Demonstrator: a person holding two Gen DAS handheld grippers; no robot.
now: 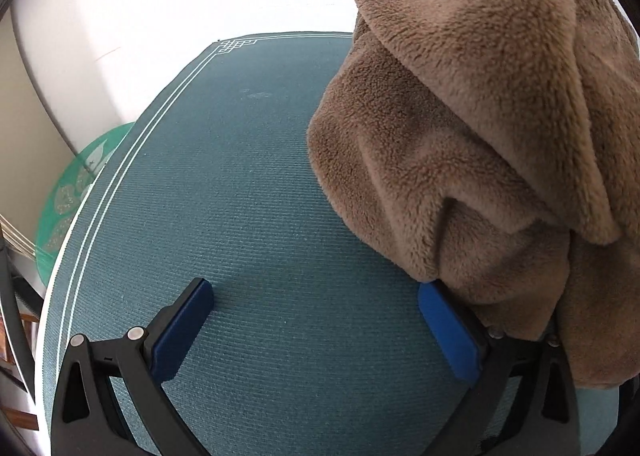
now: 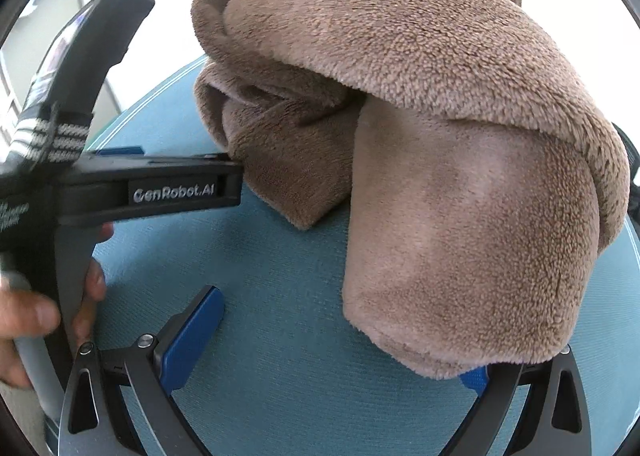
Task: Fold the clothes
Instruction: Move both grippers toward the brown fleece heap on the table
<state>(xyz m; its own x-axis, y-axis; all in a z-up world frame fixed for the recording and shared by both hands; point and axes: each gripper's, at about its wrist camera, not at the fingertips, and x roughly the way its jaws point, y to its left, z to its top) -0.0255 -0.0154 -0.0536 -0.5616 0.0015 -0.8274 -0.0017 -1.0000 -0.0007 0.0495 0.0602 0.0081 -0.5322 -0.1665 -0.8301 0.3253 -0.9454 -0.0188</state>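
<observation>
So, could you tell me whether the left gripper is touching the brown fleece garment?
Touching. In the left wrist view, the brown fleece garment drapes over the left gripper's right-side jaw, though the open jaws clamp nothing.

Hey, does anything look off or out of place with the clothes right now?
Yes. The brown fleece is bunched in a heap, not flat on the mat, and it drapes over one finger of each open gripper, left and right, rather than sitting between the jaws.
</observation>
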